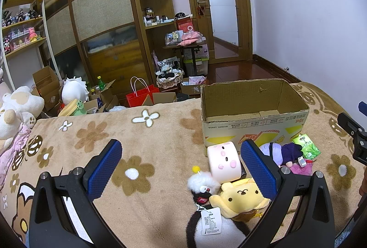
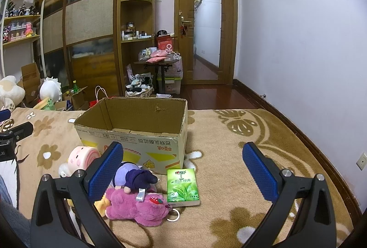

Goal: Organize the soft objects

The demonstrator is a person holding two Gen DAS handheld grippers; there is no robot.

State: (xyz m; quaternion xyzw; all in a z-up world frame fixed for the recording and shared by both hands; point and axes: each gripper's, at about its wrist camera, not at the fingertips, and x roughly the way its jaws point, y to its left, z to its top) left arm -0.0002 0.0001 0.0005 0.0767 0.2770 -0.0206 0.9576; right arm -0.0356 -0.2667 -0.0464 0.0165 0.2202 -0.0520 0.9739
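currently, the soft toys lie in a cluster on the bed blanket (image 1: 160,133), just in front of the open box (image 1: 252,110): pink roll (image 1: 224,162), yellow dog (image 1: 240,196), penguin (image 1: 206,213), purple doll (image 2: 135,175), magenta bear (image 2: 137,206), green tissue pack (image 2: 182,187). left hand-held gripper (image 1: 181,170): wide open, holding nothing. right hand-held gripper (image 2: 182,170): wide open, holding nothing.

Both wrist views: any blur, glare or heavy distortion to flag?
Left wrist view: sharp, strong fisheye bending of the wardrobe, black vignette corners, glare on the wood floor. Right wrist view: likewise sharp, the tissue pack print readable, soft shadows under the open right gripper, a glossy floor patch by the door.
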